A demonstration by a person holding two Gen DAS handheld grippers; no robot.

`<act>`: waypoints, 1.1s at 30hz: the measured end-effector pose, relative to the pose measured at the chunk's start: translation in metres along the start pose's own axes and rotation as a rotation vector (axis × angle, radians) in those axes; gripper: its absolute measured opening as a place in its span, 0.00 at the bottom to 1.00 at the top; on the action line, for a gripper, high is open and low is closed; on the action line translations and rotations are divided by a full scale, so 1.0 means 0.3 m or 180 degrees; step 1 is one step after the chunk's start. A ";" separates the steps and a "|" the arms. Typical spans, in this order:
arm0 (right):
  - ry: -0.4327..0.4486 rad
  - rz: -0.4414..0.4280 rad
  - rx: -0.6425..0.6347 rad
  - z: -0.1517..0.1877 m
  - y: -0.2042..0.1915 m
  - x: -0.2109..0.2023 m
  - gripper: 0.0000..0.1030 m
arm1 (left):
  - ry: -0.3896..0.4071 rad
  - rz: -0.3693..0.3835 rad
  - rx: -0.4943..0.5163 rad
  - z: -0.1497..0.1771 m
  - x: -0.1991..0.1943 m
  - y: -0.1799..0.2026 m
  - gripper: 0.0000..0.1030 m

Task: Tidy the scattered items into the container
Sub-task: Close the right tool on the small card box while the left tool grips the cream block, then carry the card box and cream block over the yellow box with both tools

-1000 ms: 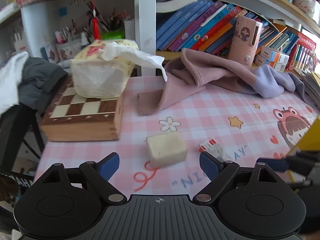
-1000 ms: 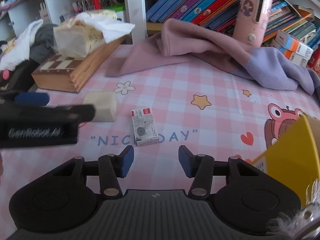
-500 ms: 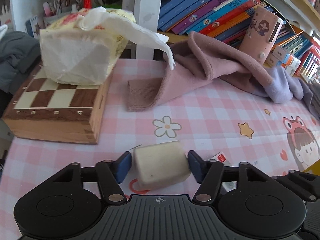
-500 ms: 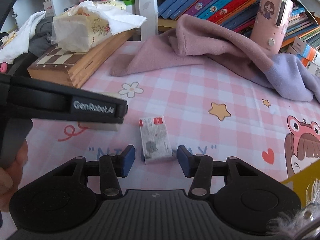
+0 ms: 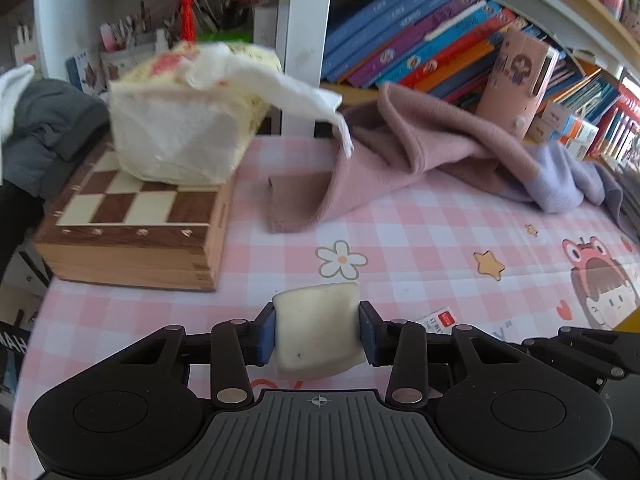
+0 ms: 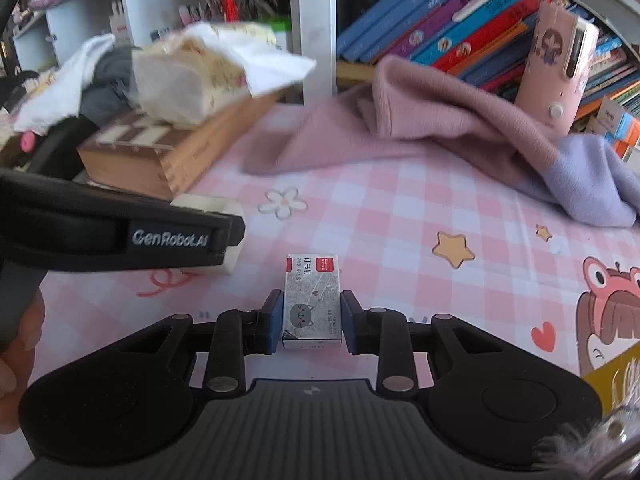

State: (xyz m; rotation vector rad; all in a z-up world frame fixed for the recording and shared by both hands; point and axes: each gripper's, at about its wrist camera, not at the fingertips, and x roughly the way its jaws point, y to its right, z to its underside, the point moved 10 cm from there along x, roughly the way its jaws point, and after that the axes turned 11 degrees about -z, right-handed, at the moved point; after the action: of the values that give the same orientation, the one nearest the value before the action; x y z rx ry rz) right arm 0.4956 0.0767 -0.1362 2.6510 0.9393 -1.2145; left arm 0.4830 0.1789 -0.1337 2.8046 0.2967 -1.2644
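The left gripper (image 5: 318, 332) is clamped on the cream block (image 5: 318, 330) at lower centre of its view; both blue pads press the block's sides. The right gripper (image 6: 312, 322) is clamped on the staple box (image 6: 312, 300) at lower centre of its view, pads touching both long sides. Risk: the block appears soft and bulges past the pads, so excess squeeze may deform it and a loose grip may let it rotate out on lift. Risk: the staple box is held near its rear end only, so it may pivot downward between the pads. Risk: the two tools sit just beside each other, with the left tool crossing the left of the right wrist view; simultaneous lifting may cause a collision. The yellow container (image 6: 612, 368) shows only as an edge at lower right; its opening is not visible, so clearance cannot be judged. Upper left holds the chessboard box (image 5: 132, 240) with a tissue pack (image 5: 180, 136) on top. The pink garment (image 5: 400, 168) lies across the upper centre, well apart from both grasps.
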 end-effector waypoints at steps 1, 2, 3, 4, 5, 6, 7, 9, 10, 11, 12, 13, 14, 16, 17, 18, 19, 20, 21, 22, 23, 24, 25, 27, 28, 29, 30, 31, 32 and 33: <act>0.0020 0.0001 0.0000 -0.005 -0.007 -0.014 0.27 | 0.0029 0.0001 0.0003 -0.002 -0.019 -0.002 0.38; 0.0039 -0.0002 0.0003 -0.010 -0.014 -0.031 0.27 | 0.0058 0.0003 0.0002 -0.004 -0.039 -0.005 0.38; 0.0061 -0.0013 0.0005 -0.013 -0.021 -0.046 0.27 | 0.0086 0.0003 -0.0006 -0.004 -0.062 -0.008 0.38; 0.0080 -0.0021 0.0002 -0.015 -0.028 -0.060 0.27 | 0.0109 0.0006 -0.0017 -0.003 -0.082 -0.010 0.37; 0.0098 -0.0023 -0.0003 -0.016 -0.037 -0.077 0.27 | 0.0135 0.0012 -0.0034 -0.001 -0.105 -0.013 0.37; 0.0120 -0.0027 -0.0002 -0.016 -0.045 -0.095 0.27 | 0.0159 0.0018 -0.0052 0.001 -0.127 -0.015 0.37; 0.0145 -0.0032 0.0001 -0.016 -0.052 -0.113 0.27 | 0.0179 0.0023 -0.0067 0.004 -0.148 -0.017 0.37; 0.0190 -0.0038 0.0002 -0.014 -0.066 -0.153 0.27 | 0.0226 0.0029 -0.0097 0.013 -0.196 -0.022 0.37; 0.0217 -0.0046 -0.0003 -0.012 -0.074 -0.174 0.27 | 0.0248 0.0032 -0.0110 0.017 -0.217 -0.022 0.37; 0.0243 -0.0050 -0.0012 -0.010 -0.081 -0.195 0.27 | 0.0272 0.0037 -0.0125 0.022 -0.240 -0.023 0.37; 0.0273 -0.0049 -0.0026 -0.007 -0.088 -0.218 0.27 | 0.0297 0.0044 -0.0135 0.028 -0.265 -0.024 0.37; 0.0302 -0.0051 -0.0040 -0.003 -0.095 -0.241 0.27 | 0.0318 0.0052 -0.0138 0.033 -0.287 -0.024 0.37; 0.0324 -0.0059 -0.0045 0.002 -0.101 -0.263 0.27 | 0.0344 0.0052 -0.0136 0.042 -0.311 -0.025 0.37; 0.0354 -0.0103 -0.0046 0.019 -0.114 -0.307 0.27 | 0.0379 0.0042 -0.0127 0.064 -0.355 -0.029 0.37; 0.0360 -0.0132 -0.0059 0.032 -0.123 -0.331 0.27 | 0.0389 0.0040 -0.0127 0.079 -0.379 -0.032 0.37; 0.0362 -0.0148 -0.0080 0.044 -0.131 -0.351 0.27 | 0.0392 0.0043 -0.0129 0.095 -0.402 -0.035 0.37; 0.0361 -0.0160 -0.0105 0.058 -0.140 -0.372 0.27 | 0.0393 0.0049 -0.0134 0.112 -0.424 -0.037 0.37; 0.0359 -0.0172 -0.0125 0.072 -0.149 -0.394 0.27 | 0.0393 0.0060 -0.0142 0.130 -0.447 -0.040 0.37; 0.0363 -0.0193 -0.0135 0.086 -0.159 -0.417 0.27 | 0.0391 0.0068 -0.0150 0.147 -0.469 -0.044 0.37; 0.0369 -0.0210 -0.0141 0.099 -0.168 -0.438 0.27 | 0.0391 0.0078 -0.0156 0.162 -0.488 -0.046 0.37; 0.0376 -0.0226 -0.0146 0.112 -0.179 -0.460 0.27 | 0.0386 0.0096 -0.0164 0.179 -0.508 -0.048 0.37; 0.0383 -0.0243 -0.0153 0.125 -0.189 -0.481 0.27 | 0.0378 0.0119 -0.0169 0.196 -0.528 -0.050 0.37; 0.0388 -0.0258 -0.0160 0.138 -0.201 -0.501 0.27 | 0.0373 0.0138 -0.0171 0.211 -0.545 -0.052 0.37; 0.0408 -0.0281 -0.0170 0.161 -0.221 -0.542 0.27 | 0.0368 0.0176 -0.0174 0.243 -0.585 -0.055 0.37; 0.0417 -0.0286 -0.0175 0.172 -0.230 -0.562 0.27 | 0.0373 0.0196 -0.0180 0.258 -0.606 -0.056 0.37; 0.0426 -0.0289 -0.0176 0.183 -0.237 -0.582 0.27 | 0.0380 0.0215 -0.0189 0.273 -0.628 -0.057 0.37; 0.0435 -0.0290 -0.0175 0.196 -0.244 -0.602 0.27 | 0.0388 0.0235 -0.0201 0.289 -0.651 -0.058 0.37; 0.0443 -0.0289 -0.0176 0.210 -0.251 -0.623 0.27 | 0.0396 0.0259 -0.0215 0.305 -0.674 -0.059 0.37; 0.0453 -0.0289 -0.0174 0.226 -0.259 -0.646 0.27 | 0.0405 0.0280 -0.0227 0.321 -0.699 -0.059 0.37; 0.0461 -0.0289 -0.0173 0.242 -0.266 -0.667 0.27 | 0.0415 0.0298 -0.0238 0.339 -0.725 -0.061 0.37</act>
State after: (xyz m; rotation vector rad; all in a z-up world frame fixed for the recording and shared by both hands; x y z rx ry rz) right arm 0.3032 0.0188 -0.0298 2.7102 1.1089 -1.0083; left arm 0.2637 0.1508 -0.0383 2.8061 0.2108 -1.0323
